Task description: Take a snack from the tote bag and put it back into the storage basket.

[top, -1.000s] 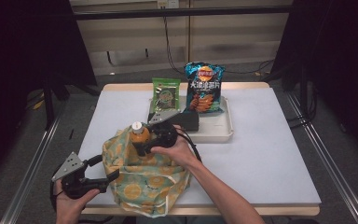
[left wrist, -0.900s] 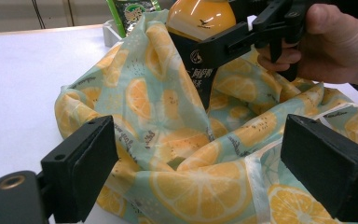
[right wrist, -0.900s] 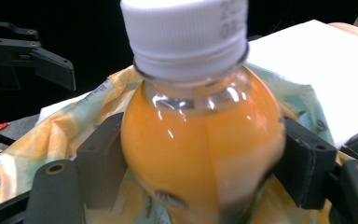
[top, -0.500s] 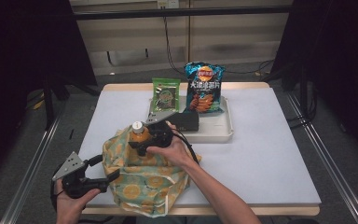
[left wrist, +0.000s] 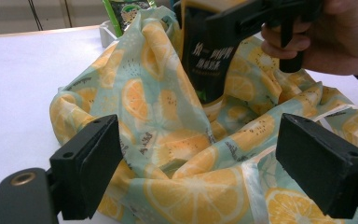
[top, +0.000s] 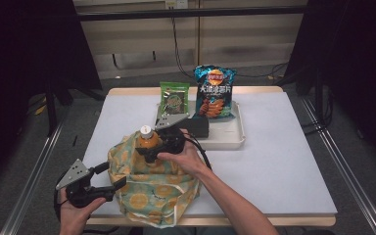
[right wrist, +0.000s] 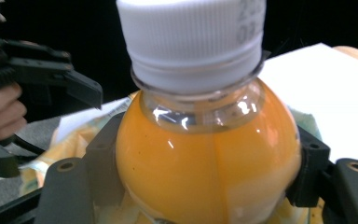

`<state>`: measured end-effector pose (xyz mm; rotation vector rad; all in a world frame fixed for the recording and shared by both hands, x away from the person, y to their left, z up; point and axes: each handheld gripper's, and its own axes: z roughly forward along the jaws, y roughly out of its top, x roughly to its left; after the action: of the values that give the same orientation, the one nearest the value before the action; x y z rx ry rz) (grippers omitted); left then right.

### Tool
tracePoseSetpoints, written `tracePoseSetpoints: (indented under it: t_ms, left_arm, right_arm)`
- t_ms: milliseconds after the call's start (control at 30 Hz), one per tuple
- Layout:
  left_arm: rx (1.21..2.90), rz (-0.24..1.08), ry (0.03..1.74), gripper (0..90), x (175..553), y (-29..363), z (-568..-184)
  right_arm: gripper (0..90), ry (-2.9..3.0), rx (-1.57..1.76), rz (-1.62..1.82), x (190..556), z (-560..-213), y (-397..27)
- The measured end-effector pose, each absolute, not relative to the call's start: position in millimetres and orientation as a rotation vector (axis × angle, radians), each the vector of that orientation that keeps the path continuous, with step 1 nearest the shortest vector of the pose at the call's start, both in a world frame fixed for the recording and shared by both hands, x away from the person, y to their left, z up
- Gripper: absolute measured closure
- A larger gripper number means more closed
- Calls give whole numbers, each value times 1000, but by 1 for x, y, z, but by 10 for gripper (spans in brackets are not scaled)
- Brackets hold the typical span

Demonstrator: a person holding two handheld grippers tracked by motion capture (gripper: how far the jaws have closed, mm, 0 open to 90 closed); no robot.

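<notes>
The white table (top: 284, 161) has a pale wooden edge along its far and near sides. On its near left part lies a cloth bag (top: 152, 191) printed with orange slices, crumpled and open at the top, its lower edge reaching the table's near edge. Toward the far side, about midway across, sits a shallow white tray (top: 235, 139), flat on the tabletop and just beyond the bag. In the left claw view the bag (left wrist: 177, 154) spreads in loose folds over the white top (left wrist: 23, 84), with a corner of the tray (left wrist: 105, 32) behind it.
</notes>
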<state>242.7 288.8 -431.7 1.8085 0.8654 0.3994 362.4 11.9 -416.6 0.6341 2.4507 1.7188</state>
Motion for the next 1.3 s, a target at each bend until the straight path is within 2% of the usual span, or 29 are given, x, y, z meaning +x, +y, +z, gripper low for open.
tracePoseSetpoints:
  t_ms: [733,900,1300]
  left_arm:
    - [1844,380,861,249,256,281,-432]
    - [1853,384,867,222,258,277,-433]
    - [1882,382,851,222,272,265,-429]
  right_arm:
    - [299,2427,588,1786,348,-391,-5]
    - [300,2422,599,1797,344,-385,-16]
    - [301,2413,628,1804,347,-378,-35]
